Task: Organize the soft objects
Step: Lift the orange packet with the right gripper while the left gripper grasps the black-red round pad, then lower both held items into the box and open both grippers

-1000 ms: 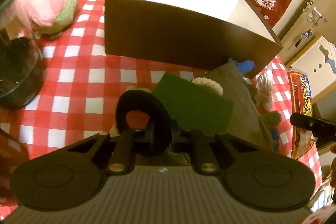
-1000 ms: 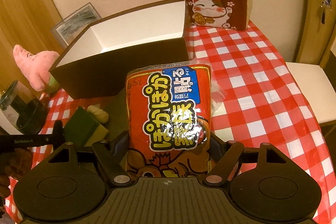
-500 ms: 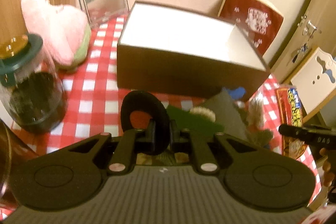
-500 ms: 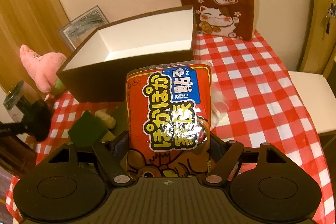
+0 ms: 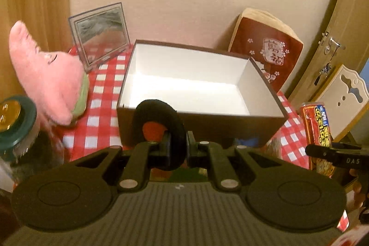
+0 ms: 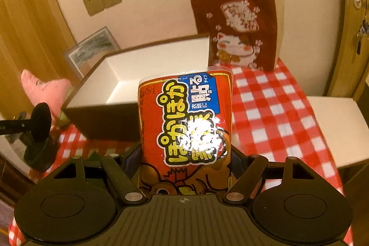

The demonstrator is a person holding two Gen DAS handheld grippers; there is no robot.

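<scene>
My left gripper [image 5: 177, 149] is shut on a black fabric ring [image 5: 159, 128], held in the air just in front of the brown box [image 5: 207, 126] with its bare white inside. In the right wrist view the ring [image 6: 41, 121] hangs at the far left, left of the box [image 6: 101, 123]. My right gripper [image 6: 185, 167] is shut on a red and blue plastic packet [image 6: 186, 121] with yellow lettering, upright between the jaws, in front of the box's near right corner. That packet [image 5: 319, 128] also shows at the right edge of the left wrist view.
A pink plush toy [image 5: 48, 84] lies left of the box, with a glass jar [image 5: 16, 128] and green lid nearer. A framed picture [image 5: 101, 31] and a red cat cushion [image 6: 237, 24] lean on the wall. The red checked tablecloth [image 6: 272, 107] runs right toward a white chair seat [image 6: 334, 130].
Both grippers have risen with their loads. The box's white inside now shows from above, and the green pad and grey cloth have dropped out of the left wrist view.
</scene>
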